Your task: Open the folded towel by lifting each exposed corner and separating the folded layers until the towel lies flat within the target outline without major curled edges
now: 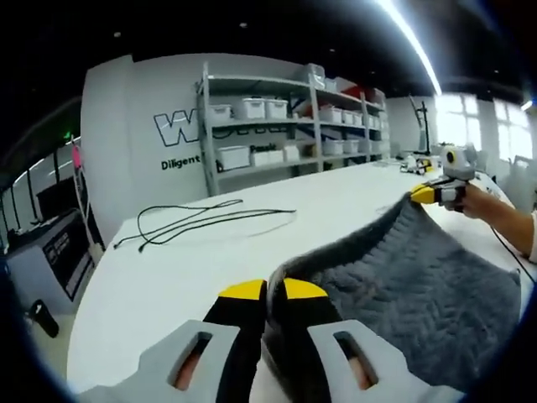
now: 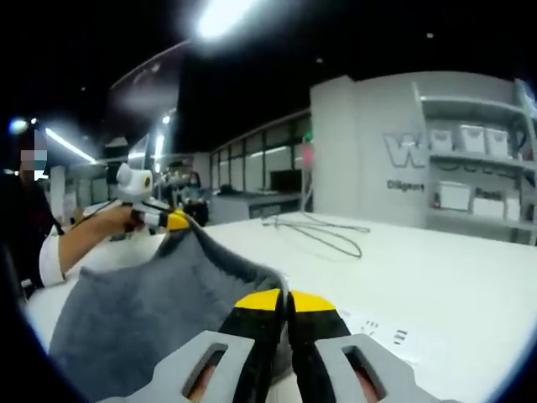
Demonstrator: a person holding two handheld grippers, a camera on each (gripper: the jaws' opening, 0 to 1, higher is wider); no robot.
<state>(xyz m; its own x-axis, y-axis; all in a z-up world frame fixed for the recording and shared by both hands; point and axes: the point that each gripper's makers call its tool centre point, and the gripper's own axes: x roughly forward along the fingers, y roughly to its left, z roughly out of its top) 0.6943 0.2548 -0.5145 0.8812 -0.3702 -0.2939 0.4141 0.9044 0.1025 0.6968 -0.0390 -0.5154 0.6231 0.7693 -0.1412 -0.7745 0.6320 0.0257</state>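
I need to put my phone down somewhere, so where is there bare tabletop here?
Bare white table lies left of the left claw, between the grey towel and the black cable. In the right gripper view, more open table sits right of the right claw, this side of the cable, apart from some small printed marks. The towel stretched between both claws crowds the rest.

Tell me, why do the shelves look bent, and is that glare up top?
Left gripper view: the fisheye lens bows the shelves, and a ceiling light strip blows out white. Right gripper view: a ceiling light flares, and the far background looks soft; the towel stays readable.
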